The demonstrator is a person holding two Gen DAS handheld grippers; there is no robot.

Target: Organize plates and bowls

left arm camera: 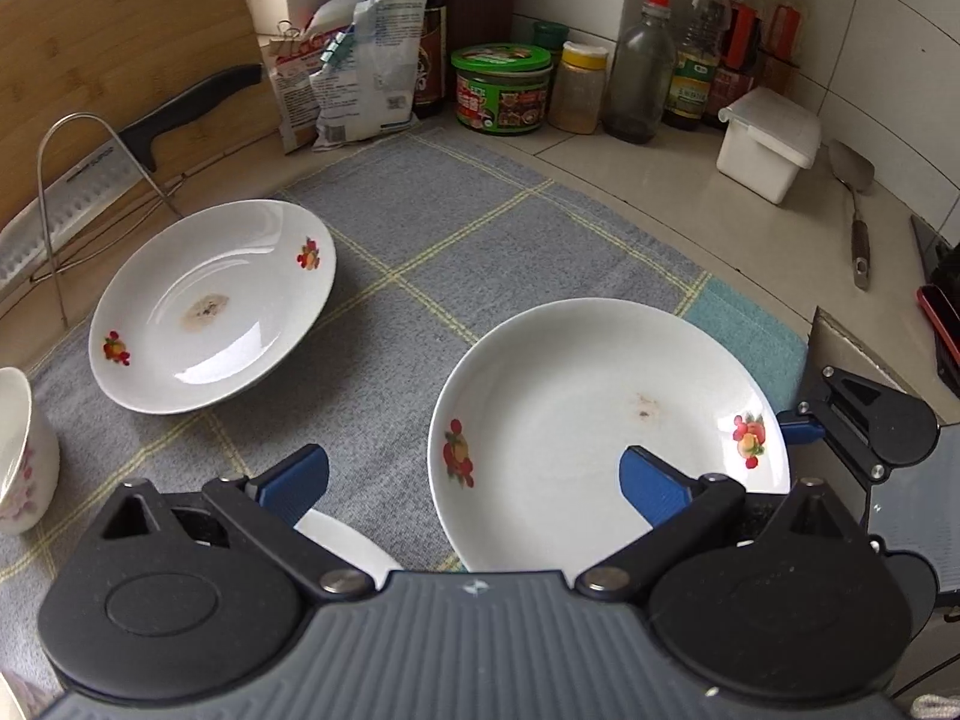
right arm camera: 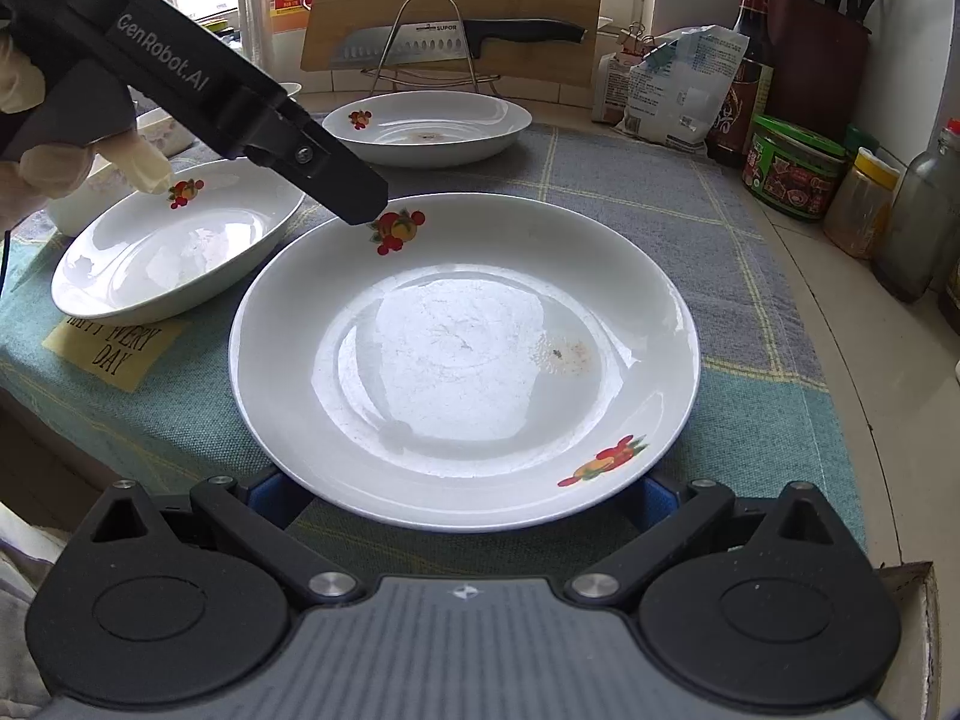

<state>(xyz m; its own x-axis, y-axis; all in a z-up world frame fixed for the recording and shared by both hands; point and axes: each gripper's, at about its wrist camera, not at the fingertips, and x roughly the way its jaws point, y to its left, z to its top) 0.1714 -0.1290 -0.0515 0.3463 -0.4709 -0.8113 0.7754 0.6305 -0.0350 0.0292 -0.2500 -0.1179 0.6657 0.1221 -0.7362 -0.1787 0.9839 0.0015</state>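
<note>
White porcelain plates with small fruit decals sit on a grey and teal checked cloth over a kitchen counter. The nearest plate lies flat, directly ahead of the right gripper, whose blue fingers are spread wide to either side of its near rim and hold nothing. The left gripper hovers above, jaws also apart and empty, one finger over this plate's edge. A second plate sits just to the left; a third plate sits farther back; a floral bowl stands at the cloth's left edge.

Risk, as I judge it: glazed rims are slippery, so a shallow pinch could let a plate slide, clatter or chip against its neighbour.

Readable writing: "GenRobot.AI" on the left gripper's body, "SUPOR" on the knife resting on a wire rack, "DAY" on a yellow patch on the cloth.
</note>
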